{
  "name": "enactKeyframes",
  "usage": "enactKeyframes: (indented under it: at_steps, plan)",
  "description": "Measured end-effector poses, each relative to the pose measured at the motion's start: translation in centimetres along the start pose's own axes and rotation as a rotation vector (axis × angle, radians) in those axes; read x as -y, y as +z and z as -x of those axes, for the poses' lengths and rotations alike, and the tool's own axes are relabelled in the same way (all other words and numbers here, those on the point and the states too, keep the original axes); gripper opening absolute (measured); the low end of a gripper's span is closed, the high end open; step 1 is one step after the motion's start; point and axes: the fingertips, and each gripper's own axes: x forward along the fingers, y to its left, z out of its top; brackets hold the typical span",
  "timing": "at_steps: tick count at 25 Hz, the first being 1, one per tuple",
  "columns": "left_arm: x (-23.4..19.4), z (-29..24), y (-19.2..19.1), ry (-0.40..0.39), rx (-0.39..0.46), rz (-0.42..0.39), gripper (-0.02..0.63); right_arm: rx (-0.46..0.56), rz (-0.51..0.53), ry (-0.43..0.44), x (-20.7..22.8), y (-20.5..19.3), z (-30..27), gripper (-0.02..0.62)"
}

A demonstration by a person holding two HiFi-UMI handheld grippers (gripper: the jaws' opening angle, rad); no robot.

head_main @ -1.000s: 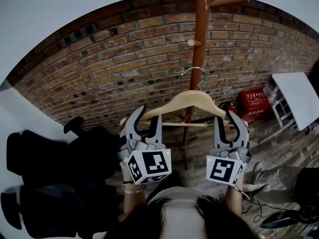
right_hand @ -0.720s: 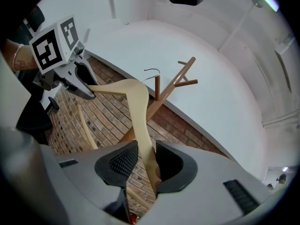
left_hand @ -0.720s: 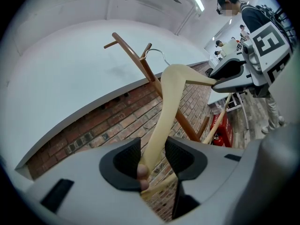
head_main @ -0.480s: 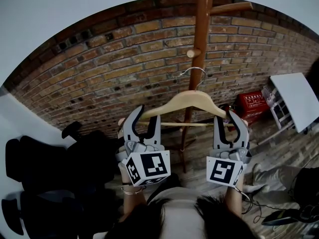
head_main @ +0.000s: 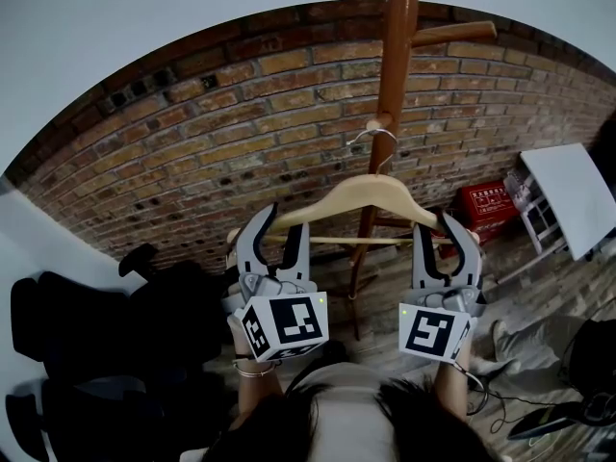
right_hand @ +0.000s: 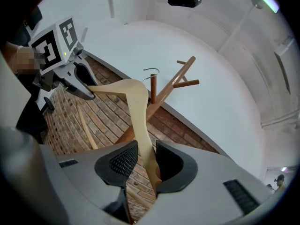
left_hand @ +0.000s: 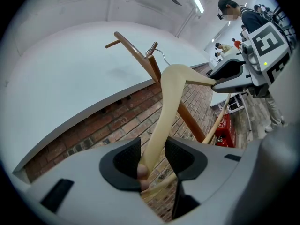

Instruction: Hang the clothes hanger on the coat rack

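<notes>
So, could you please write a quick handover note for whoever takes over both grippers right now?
Left gripper: shut on the left end of the wooden hanger.
Right gripper: shut on its right end.
Hanger is held roughly level, raised in front of the coat rack. Its wire hook is right by the short peg, not clearly seated on it.
Done: hanger lifted to the rack.
Left: settle the hook over the peg, open both jaws, withdraw.

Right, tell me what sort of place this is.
Probably an office or lab workroom: a brick wall under white plaster, a black office chair, strip lights overhead, and other people standing at the far end.
</notes>
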Motion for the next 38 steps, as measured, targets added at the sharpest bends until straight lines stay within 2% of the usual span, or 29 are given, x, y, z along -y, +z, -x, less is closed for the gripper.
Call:
enactKeyframes:
  at_steps: [10,38]
  plan:
    - [-0.6,-1.7,0.0,-0.021,0.01,0.001,0.17,-0.014,0.0,-0.018,0.2,0.1,-1.4,0.135]
    - [1.7,-7.1,-1.8,-0.103,-0.019,-0.008,0.17,-0.097,-0.028,-0.01,-0.2,-4.0,-5.1,0.136]
